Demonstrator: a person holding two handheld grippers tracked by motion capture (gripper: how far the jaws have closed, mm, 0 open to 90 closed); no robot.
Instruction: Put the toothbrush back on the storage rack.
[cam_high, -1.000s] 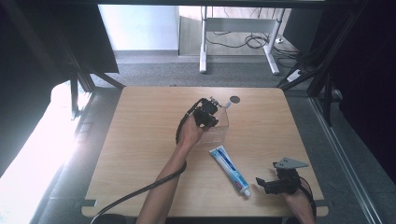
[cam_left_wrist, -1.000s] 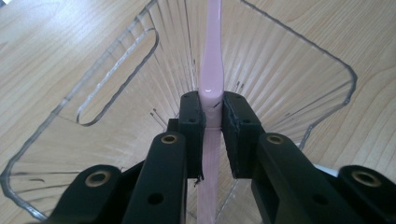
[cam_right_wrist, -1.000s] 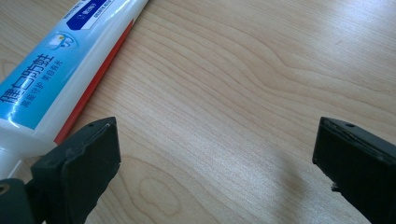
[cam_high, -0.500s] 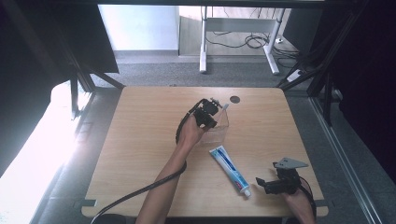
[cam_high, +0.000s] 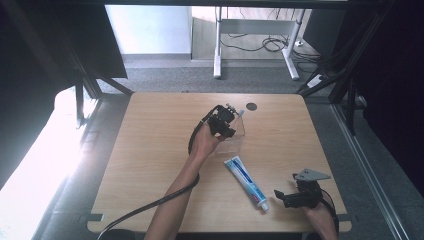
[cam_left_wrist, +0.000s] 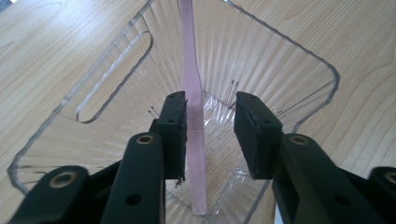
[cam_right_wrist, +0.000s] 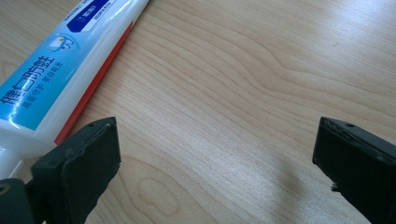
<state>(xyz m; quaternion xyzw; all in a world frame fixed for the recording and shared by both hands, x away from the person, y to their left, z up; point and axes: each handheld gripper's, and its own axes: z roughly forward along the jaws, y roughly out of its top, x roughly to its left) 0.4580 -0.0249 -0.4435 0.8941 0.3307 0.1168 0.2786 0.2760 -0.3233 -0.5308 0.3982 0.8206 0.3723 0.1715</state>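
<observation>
A: Where is the thin pink plastic toothbrush (cam_left_wrist: 192, 93)?

B: It stands inside the clear plastic cup (cam_left_wrist: 289, 60), near the table's twelve o'clock side. The left gripper (cam_left_wrist: 212, 133) is over it. Its jaws have just been opening; one pad touches the handle, the other stands apart, so nothing is squeezed.

A: And the other one?

B: The right gripper (cam_high: 286, 196) waits wide apart at five o'clock. The long blue-and-white toothpaste tube (cam_high: 246, 181) lies just beside it, its long way running from eleven to five, cap end nearest.
</observation>
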